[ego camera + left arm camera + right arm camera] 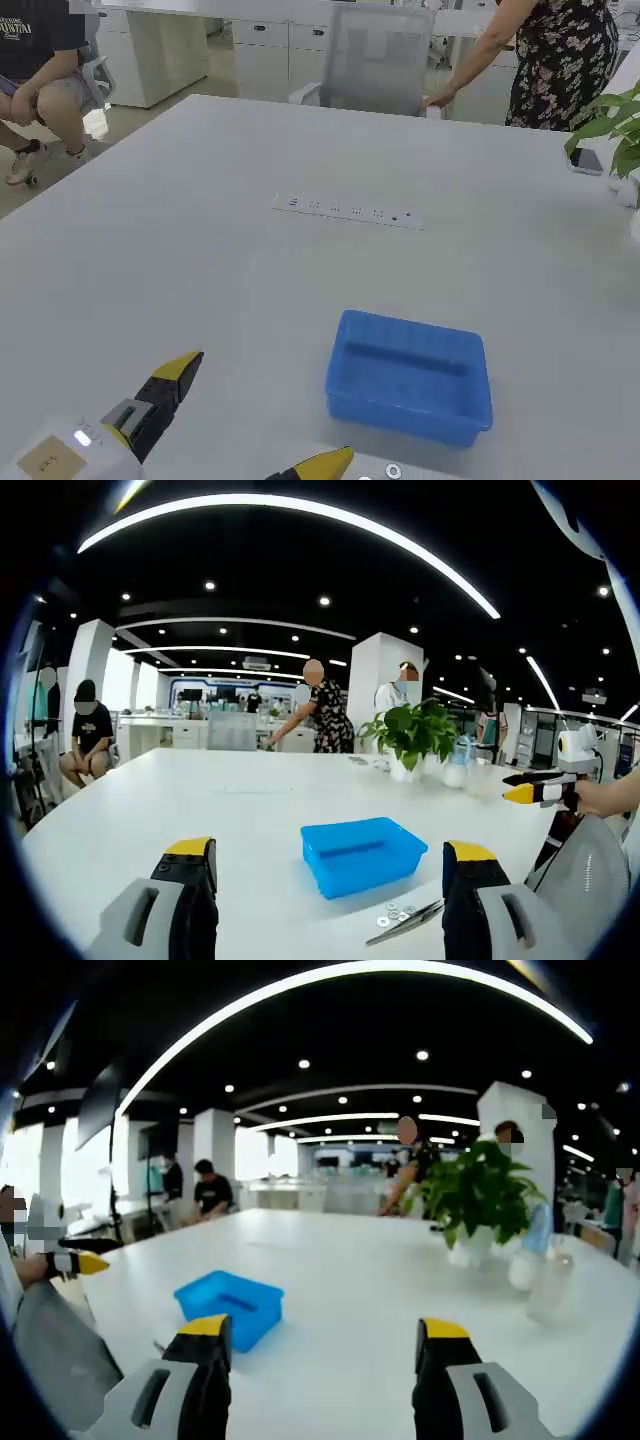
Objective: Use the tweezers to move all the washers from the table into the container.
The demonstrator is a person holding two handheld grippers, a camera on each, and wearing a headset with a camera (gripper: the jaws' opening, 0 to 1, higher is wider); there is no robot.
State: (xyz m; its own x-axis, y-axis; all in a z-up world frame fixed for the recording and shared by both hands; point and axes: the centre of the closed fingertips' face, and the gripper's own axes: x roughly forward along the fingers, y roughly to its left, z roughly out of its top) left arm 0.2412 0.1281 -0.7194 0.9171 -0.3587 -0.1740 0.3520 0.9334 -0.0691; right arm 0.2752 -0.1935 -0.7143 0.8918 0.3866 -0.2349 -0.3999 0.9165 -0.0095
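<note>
A blue container [410,375] stands empty on the white table [200,230]. Small metal washers [393,471] lie on the table just in front of it, at the picture's bottom edge. In the left gripper view the washers [397,913] rest beside silver tweezers [405,923], in front of the container [362,852]. My left gripper [255,415] hovers open at the near left of the container, holding nothing; its yellow-tipped jaws stand wide apart [329,851]. My right gripper [322,1327] is open and empty too, with the container [230,1303] ahead to its left.
A white power strip [348,211] lies at mid-table. A potted plant [475,1200] and bottles [530,1260] stand toward the right end, with a phone [585,160] nearby. A grey chair [380,60] and a standing person [560,60] are beyond the far edge; another person [40,70] sits at the left.
</note>
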